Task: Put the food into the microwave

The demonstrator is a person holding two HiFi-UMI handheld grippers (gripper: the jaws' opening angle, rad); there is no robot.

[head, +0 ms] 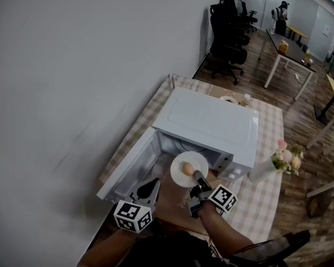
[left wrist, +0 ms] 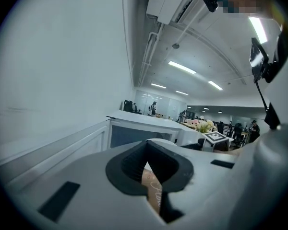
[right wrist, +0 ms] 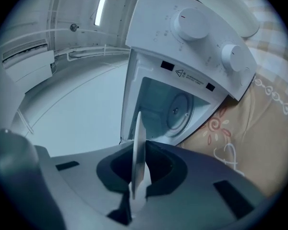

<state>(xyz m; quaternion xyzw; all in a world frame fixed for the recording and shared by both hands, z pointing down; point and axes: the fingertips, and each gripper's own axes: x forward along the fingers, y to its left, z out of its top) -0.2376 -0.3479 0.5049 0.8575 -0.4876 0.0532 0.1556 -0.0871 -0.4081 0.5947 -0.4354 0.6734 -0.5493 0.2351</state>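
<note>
A white microwave (head: 211,124) stands on the checked tablecloth (head: 261,199) with its door (head: 128,168) swung open to the left. My right gripper (head: 197,177) is shut on the near rim of a white plate (head: 199,160) and holds it at the oven's mouth. On the plate lies a round orange-brown piece of food (head: 186,169). In the right gripper view the plate (right wrist: 139,147) shows edge-on between the jaws, with the cavity and turntable (right wrist: 178,110) straight ahead. My left gripper (head: 153,187) hangs by the open door, jaws together with nothing in them.
A vase of flowers (head: 284,159) stands right of the microwave. A small dish and bottle (head: 234,99) sit behind it. Two control knobs (right wrist: 189,23) are on the oven's front. The wall runs along the left; office chairs (head: 228,32) and desks are farther back.
</note>
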